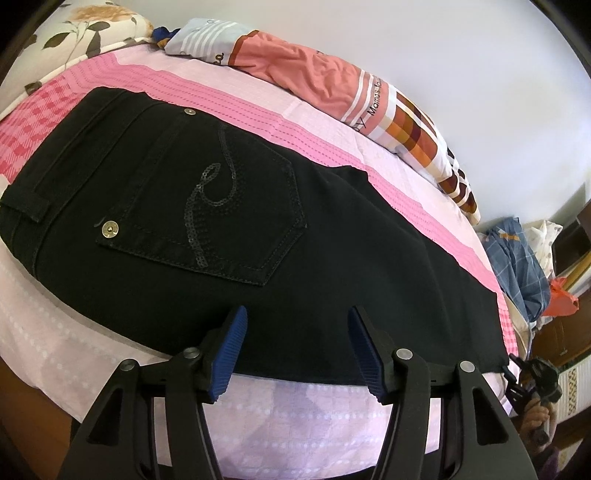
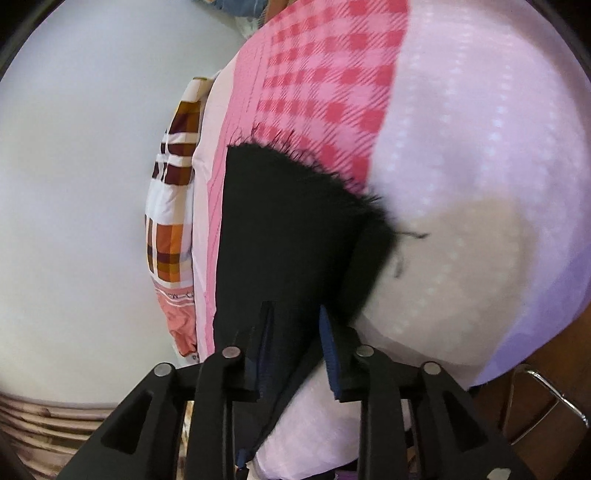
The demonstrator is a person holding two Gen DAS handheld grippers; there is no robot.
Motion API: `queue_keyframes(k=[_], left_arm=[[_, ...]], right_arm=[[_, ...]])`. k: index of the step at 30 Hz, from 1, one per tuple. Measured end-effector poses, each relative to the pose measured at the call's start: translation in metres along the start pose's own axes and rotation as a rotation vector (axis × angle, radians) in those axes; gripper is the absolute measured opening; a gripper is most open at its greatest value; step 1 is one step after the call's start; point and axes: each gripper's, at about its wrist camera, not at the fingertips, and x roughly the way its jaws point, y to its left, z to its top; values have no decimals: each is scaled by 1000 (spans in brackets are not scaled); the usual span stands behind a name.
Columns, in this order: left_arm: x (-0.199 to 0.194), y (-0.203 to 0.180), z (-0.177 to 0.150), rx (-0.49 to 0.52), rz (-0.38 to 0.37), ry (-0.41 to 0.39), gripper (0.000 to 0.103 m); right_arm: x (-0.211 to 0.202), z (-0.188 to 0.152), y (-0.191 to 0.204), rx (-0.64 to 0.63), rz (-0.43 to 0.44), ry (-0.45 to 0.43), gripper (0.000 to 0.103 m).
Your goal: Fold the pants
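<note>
Black pants (image 1: pixel 229 221) lie flat on a pink bed sheet (image 1: pixel 258 110), folded lengthwise, back pocket with a sequin swirl facing up. My left gripper (image 1: pixel 297 314) is open over the near edge of the pants below the pocket, with nothing between its blue pads (image 1: pixel 231 350). In the right wrist view the frayed leg end of the pants (image 2: pixel 280 221) lies between the fingers of my right gripper (image 2: pixel 295 314). Its jaws stand partly closed around the cloth; a firm grip does not show. The right gripper also shows in the left wrist view (image 1: pixel 532 373) at the leg end.
A folded peach and checked quilt (image 1: pixel 332 74) lies along the far bed edge by the white wall. A floral pillow (image 1: pixel 92 26) is at the far left. Clothes (image 1: pixel 517 258) and wooden furniture stand past the bed's right end. The bed's near edge drops off just under my grippers.
</note>
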Motion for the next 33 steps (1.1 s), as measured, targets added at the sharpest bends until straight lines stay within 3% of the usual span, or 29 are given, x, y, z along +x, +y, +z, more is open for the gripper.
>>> queue_keyframes(k=[9,12,13,21,24,29,32,33], left_arm=[[0,-1,0,5,0,-3,61],[0,-2,-1,13,1,-5,62],[0,-2,-1,15,2,-5,62],[-1,2,1,-9,-13,0,62],[0,2,0,5,-7,-4,62],[-1,2,-2,12,-12,-11,62],[-4,1,-3,28,-9,-3,62],[-8,0,-4,45,-7,-3,62]], right_arm=[[16,-10,5,-26,15,26,26],[20,-12,10,-78,-60,11,7],[20,-12,11,-83,-67,7,4],[0,-27,20,-145,-115,-37,3],[5,-24,2,-96,-126,-21,2],[4,-18,-6,-45,-64,-23,3],[-3,-17,-14,-10,-54,1,5],[-10,-18,-16,1,-69,-2,10]])
